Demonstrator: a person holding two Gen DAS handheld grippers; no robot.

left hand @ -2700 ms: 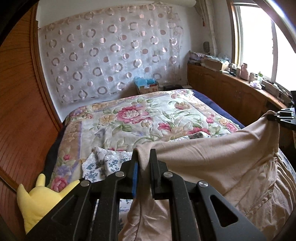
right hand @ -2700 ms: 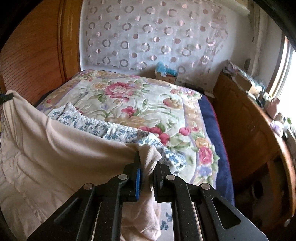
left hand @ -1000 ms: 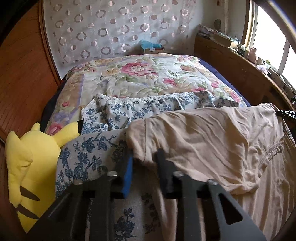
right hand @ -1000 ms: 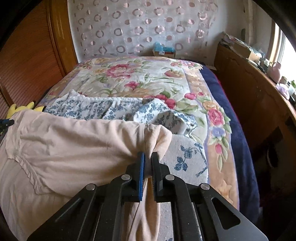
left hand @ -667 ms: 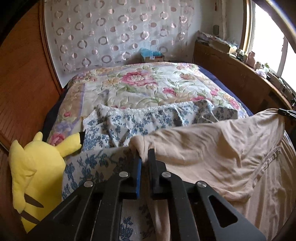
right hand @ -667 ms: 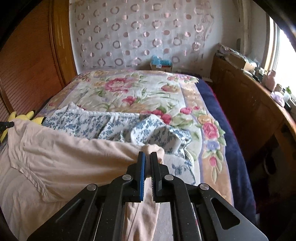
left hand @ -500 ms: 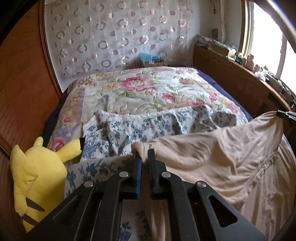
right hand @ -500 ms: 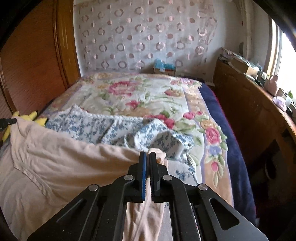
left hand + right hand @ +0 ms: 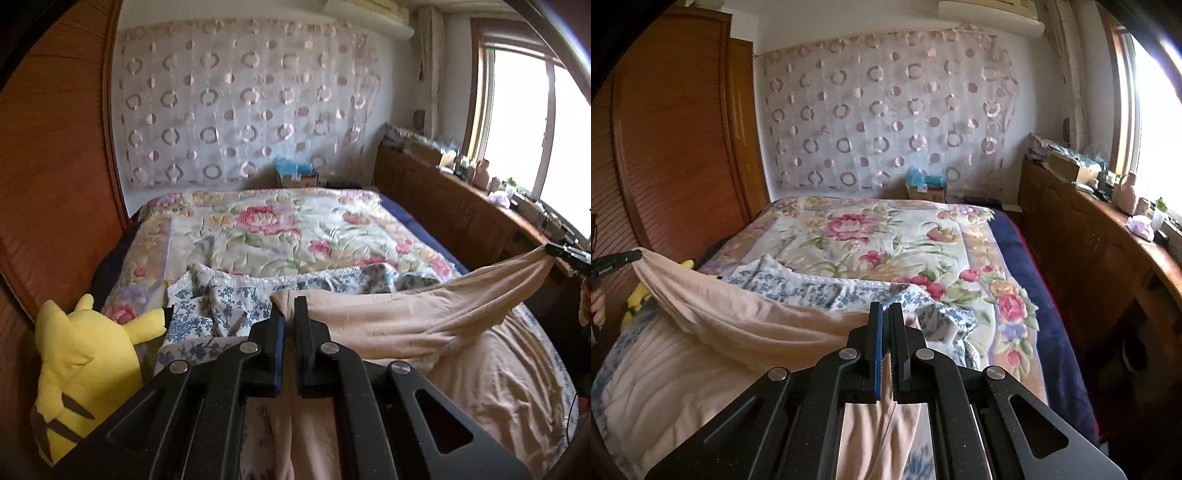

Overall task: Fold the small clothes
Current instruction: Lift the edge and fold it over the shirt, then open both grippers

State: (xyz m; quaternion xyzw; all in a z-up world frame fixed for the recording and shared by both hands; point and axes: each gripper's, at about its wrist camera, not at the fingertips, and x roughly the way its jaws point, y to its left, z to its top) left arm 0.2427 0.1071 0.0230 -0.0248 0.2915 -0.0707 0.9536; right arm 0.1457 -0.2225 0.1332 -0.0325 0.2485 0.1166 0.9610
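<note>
Left wrist | floral quilt (image 9: 280, 236) on bed | dotted curtain (image 9: 240, 107) behind, slightly blurred

Soft matt beige cloth garment (image 9: 424, 317), matt black plastic tongs (image 9: 289, 314); glossy wood wardrobe (image 9: 683, 147), quilted floral bedspread (image 9: 886, 236)

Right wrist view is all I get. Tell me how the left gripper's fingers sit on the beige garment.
Observer: The left gripper is shut on a corner of the beige garment, with the cloth pinched between its fingers.
Operator: Name what sits beside that gripper.
Observer: A yellow plush toy lies to its left, apart from the garment.
Operator: Say what the toy touches.
Observer: Its ear tip rests against the blue-flowered cloth that lies beyond the garment.
</note>
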